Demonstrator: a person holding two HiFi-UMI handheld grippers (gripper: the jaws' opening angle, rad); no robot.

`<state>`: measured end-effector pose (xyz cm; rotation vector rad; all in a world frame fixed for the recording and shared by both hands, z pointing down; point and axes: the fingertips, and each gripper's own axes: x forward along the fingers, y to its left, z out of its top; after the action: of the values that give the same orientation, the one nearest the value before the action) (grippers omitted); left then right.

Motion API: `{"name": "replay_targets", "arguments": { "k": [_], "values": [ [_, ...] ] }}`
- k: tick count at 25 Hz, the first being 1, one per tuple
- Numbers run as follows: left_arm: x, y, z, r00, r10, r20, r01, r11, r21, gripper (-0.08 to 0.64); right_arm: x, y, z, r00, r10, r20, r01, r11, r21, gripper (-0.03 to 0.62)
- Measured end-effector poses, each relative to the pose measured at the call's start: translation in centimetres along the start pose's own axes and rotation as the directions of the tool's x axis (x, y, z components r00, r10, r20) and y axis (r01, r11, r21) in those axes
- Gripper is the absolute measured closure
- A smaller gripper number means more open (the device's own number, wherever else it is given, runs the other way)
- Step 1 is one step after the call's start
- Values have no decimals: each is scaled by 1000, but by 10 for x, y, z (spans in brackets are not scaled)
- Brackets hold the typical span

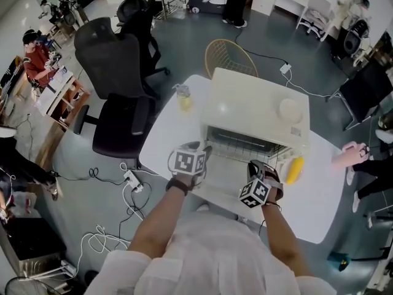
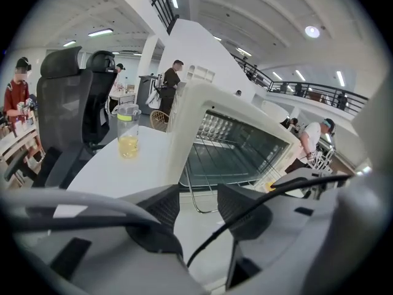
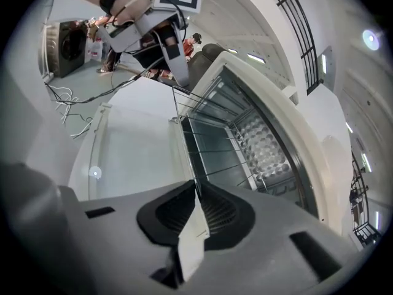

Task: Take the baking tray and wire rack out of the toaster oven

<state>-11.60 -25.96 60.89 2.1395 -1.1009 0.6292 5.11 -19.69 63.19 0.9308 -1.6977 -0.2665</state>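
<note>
Head view: white bench (image 1: 166,128) carries the toaster oven (image 1: 258,112), mouth facing you, door (image 1: 218,189) dropped flat toward you. Wire rack (image 1: 242,145) sits in the mouth w/ its front edge out over the door. Its long axis runs left-right across the opening, so the pull looks to be straight back toward you. Baking tray: can't pick it out in any view; prob. deeper inside, behind the rack wires.

Both your tools are at the rack's front edge, one per side. The rack lies ahead of and slightly below each.

Right tool (image 3: 196,195) is the nearer one. It's already on the rack: jaws pinched narrow, the thin front wire running straight into the pads. That's your hold.

Left tool (image 2: 198,204) stands wide, nothing btw the jaws. The rack's front-left corner loop is just beyond the tips, apart from them, not touching. My read: you need that corner inside the gap before closing, else the rack pulls skewed on one hand.

Small stuff: glass of yellow drink (image 2: 128,139) on the bench left of the oven, well clear of the pull path.
</note>
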Motion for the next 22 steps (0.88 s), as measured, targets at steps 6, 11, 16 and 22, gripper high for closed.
{"name": "replay_targets", "arguments": {
  "k": [6, 11, 16, 22],
  "values": [
    [13, -5, 1, 999, 4, -33, -4, 1000, 16, 379, -7, 7, -3, 1000, 10, -1, -10, 1000, 8, 561],
    [14, 16, 5, 995, 91, -51, -88, 994, 63, 380, -10, 10, 1, 1000, 24, 13, -24, 1000, 18, 561],
    [22, 25, 3, 984, 163, -72, -154, 981, 119, 447, -16, 13, 1, 1000, 25, 13, -25, 1000, 15, 561],
    [35, 13, -11, 986, 89, -144, -83, 995, 48, 465, -22, 21, -1, 999, 41, 21, -41, 999, 16, 561]
  ]
}}
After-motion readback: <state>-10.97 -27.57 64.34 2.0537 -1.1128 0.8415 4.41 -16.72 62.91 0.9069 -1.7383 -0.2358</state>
